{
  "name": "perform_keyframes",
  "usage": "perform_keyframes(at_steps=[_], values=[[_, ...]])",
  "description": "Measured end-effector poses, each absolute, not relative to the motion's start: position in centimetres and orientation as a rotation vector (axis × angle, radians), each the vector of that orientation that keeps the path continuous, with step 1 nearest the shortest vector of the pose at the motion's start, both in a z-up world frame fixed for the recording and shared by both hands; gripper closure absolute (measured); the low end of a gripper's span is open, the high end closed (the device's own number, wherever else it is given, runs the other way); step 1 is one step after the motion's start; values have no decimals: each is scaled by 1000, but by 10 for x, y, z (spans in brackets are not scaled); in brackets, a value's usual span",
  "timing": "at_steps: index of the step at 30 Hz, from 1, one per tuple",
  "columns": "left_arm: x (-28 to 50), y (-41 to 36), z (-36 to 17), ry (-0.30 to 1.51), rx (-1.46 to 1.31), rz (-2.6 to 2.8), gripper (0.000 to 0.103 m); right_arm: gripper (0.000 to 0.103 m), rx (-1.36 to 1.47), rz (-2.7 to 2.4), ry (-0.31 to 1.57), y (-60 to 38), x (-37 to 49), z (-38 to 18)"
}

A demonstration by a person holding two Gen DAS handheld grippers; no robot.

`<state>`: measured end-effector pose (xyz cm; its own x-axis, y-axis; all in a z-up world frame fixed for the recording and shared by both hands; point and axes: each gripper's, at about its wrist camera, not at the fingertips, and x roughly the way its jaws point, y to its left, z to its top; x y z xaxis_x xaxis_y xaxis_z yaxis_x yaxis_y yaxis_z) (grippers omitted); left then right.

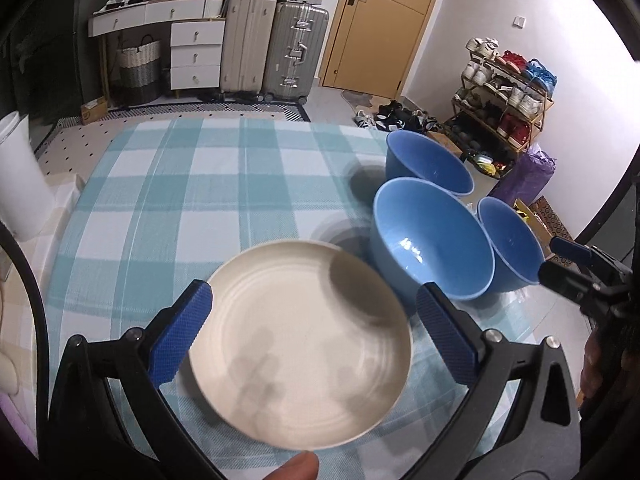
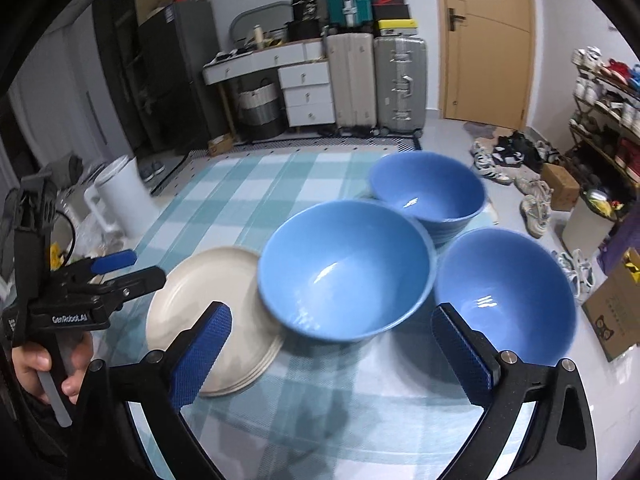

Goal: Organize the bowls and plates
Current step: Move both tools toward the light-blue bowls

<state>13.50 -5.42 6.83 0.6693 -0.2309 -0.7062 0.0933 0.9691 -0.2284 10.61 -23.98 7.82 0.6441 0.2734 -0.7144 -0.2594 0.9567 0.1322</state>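
A stack of cream plates (image 1: 300, 344) (image 2: 208, 320) lies on the checked tablecloth (image 1: 200, 184). My left gripper (image 1: 316, 332) hovers over it, jaws wide open, pads clear of the rim. Three blue bowls stand right of the plates: a middle one (image 1: 432, 240) (image 2: 344, 268), a far one (image 1: 428, 164) (image 2: 428, 188) and a right one (image 1: 512, 244) (image 2: 504, 292). My right gripper (image 2: 334, 354) hangs open above the cloth in front of the middle and right bowls, holding nothing. Each gripper shows in the other's view: the left gripper (image 2: 120, 268), the right gripper (image 1: 576, 264).
A white jug (image 2: 120, 196) (image 1: 20, 184) stands at the table's left edge. The right and far bowls sit near the table's right edge. A hand (image 2: 40, 360) holds the left tool. Beyond the table are suitcases (image 1: 296, 52), a shoe rack (image 1: 504, 92) and cardboard boxes (image 2: 616, 308).
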Motion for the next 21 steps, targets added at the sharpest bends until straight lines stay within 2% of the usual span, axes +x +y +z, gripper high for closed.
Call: perform_keyframes(at_steps=[21], values=[[232,-114,88,842,-161,-279,1,1,121,205,779,-321,171,129]])
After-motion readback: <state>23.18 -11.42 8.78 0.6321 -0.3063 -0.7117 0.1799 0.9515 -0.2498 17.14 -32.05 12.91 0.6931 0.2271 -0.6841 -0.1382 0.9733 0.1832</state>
